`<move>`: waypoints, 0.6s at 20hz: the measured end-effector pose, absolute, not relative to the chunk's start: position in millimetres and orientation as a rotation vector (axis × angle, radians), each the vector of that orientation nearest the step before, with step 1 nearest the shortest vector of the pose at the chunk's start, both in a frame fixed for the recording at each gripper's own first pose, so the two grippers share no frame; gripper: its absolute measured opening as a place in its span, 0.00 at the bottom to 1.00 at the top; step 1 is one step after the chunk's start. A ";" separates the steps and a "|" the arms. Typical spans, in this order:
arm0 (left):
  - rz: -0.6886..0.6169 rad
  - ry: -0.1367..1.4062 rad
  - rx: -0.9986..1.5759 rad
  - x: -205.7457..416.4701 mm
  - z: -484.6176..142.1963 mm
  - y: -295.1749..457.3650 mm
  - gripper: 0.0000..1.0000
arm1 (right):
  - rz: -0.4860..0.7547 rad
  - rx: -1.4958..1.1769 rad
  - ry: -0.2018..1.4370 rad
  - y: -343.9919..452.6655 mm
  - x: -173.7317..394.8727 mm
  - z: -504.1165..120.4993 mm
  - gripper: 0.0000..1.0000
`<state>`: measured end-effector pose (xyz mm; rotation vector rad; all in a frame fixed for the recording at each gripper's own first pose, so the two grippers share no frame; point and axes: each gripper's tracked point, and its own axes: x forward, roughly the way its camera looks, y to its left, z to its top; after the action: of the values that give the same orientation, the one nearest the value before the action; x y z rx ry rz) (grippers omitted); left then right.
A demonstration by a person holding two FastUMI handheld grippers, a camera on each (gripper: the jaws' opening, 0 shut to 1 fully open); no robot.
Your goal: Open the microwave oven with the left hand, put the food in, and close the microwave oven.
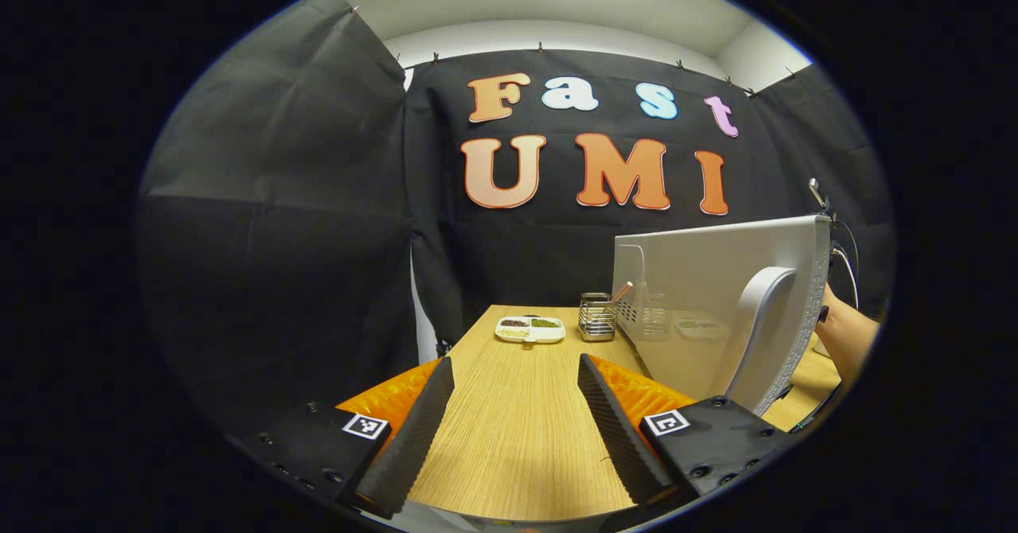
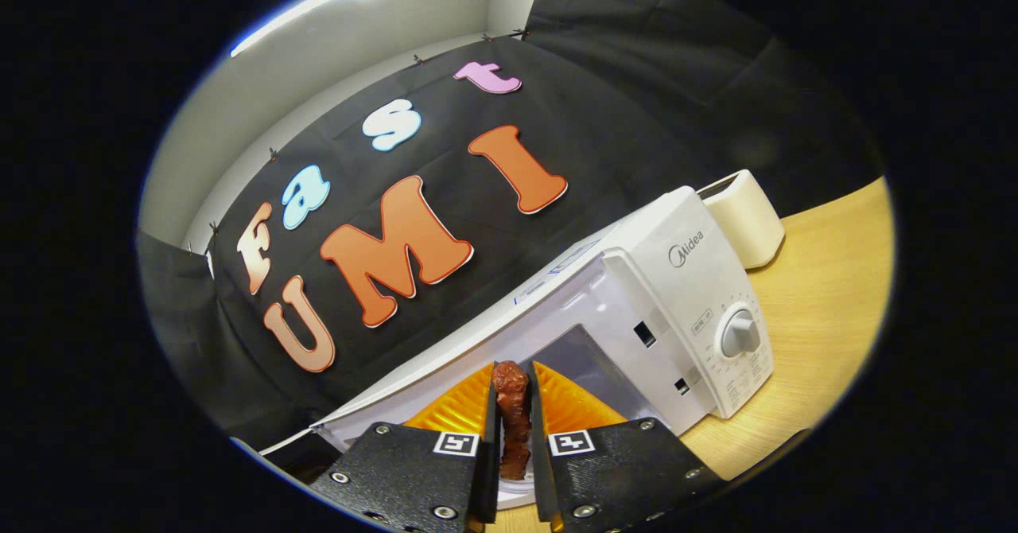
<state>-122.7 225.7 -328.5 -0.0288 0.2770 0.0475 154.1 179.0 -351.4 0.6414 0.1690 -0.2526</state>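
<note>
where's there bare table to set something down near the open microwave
Bare wood runs from the left gripper up to the divided tray. Crowded at the far end: tray, wire holder, open microwave door.

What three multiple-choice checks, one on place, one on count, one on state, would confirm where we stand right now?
1. Where is the divided snack tray?
A. inside the microwave
B. on the table's far end, left of the wire holder
C. on top of the microwave

2. How many dials show on the microwave panel?
A. one
B. three
C. four

3. What is the right hand-held gripper doing?
A. open, holding nothing
B. shut on the food
C. gripping the door handle

Answers: 1 B, the tray lies beside the holder on the wood; 2 A, a single dial shows; 3 B, both fingers press the brown piece.
</note>
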 end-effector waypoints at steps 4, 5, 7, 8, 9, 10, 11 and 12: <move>0.061 0.272 -0.023 -131.7 -323.7 227.5 1.00 | -0.320 0.684 0.163 179.3 154.6 -371.1 0.18; 0.060 0.271 -0.028 -133.5 -323.0 226.7 1.00 | -0.339 0.714 0.177 181.2 154.6 -380.8 0.18; 0.063 0.279 -0.026 -136.2 -327.5 228.3 1.00 | -0.357 0.777 0.197 187.7 158.2 -397.1 0.18; 0.069 0.286 -0.024 -138.2 -329.2 230.4 0.95 | -0.359 0.784 0.207 191.1 163.0 -405.0 0.18; 0.076 0.291 -0.024 -138.9 -329.3 232.7 0.95 | -0.363 0.787 0.217 194.7 167.4 -412.9 0.18; 0.081 0.296 -0.024 -141.0 -329.1 235.5 1.00 | -0.369 0.799 0.226 197.2 172.2 -420.6 0.18; 0.088 0.299 -0.020 -142.3 -329.4 236.9 1.00 | -0.376 0.820 0.230 199.4 175.7 -426.6 0.18; 0.095 0.303 -0.010 -145.2 -328.2 240.5 0.98 | -0.388 0.848 0.226 200.8 179.0 -429.2 0.18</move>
<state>-145.2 240.5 -328.2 -0.0099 0.3027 0.0952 179.0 200.8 -429.2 0.8481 0.2255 -0.3882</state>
